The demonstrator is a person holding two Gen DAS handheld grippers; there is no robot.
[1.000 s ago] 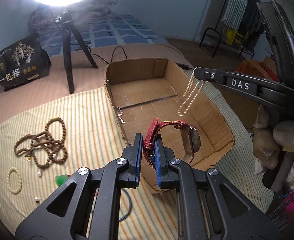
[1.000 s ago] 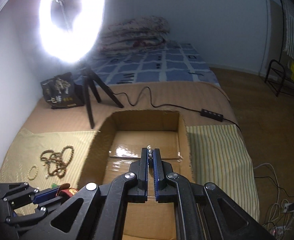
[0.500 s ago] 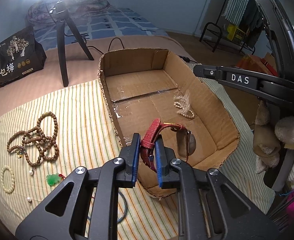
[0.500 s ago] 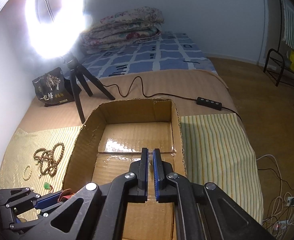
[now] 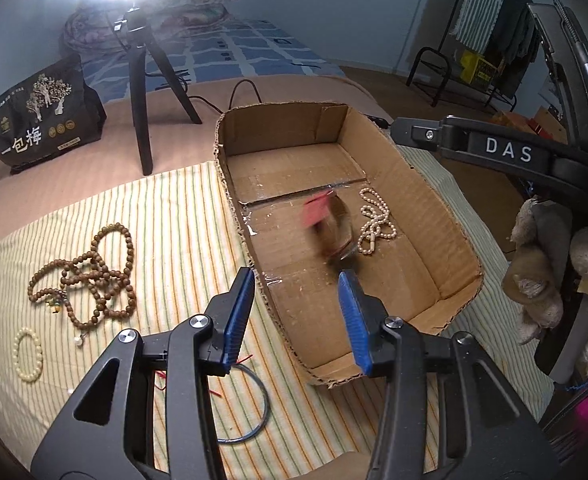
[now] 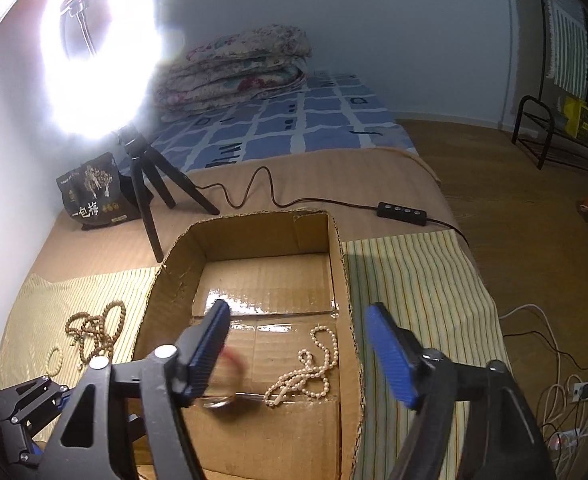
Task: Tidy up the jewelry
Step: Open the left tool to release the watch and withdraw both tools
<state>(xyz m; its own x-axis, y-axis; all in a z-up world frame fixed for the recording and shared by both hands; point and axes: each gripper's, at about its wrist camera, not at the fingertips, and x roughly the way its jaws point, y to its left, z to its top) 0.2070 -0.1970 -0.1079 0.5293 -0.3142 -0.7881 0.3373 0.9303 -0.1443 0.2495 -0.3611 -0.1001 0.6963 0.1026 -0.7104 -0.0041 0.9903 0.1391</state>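
Note:
An open cardboard box (image 5: pixel 426 208) (image 6: pixel 346 280) stands on a striped cloth. A pearl necklace (image 5: pixel 376 220) (image 6: pixel 310 368) lies loose on its floor. Beside it a red-strapped watch (image 5: pixel 328 220) (image 6: pixel 225 376) shows as a motion blur inside the box, free of any fingers. My left gripper (image 5: pixel 298 316) hangs over the box's near left wall, its jaws opening with nothing between them. My right gripper (image 6: pixel 298 344) is above the box, jaws opening wide and empty; its arm (image 5: pixel 494 148) reaches in from the right in the left wrist view.
On the cloth left of the box lie a brown bead string (image 5: pixel 89 276) (image 6: pixel 93 332), a pale bead bracelet (image 5: pixel 27 354), and a thin dark bangle (image 5: pixel 249 408). A ring light tripod (image 5: pixel 141 80) (image 6: pixel 149 184), black bag (image 5: pixel 39 116) and cable (image 6: pixel 277 200) stand behind.
The right gripper let go of the pearl necklace, which now lies in the box, and opened wide. The left gripper opened and the red-strapped watch dropped into the box.

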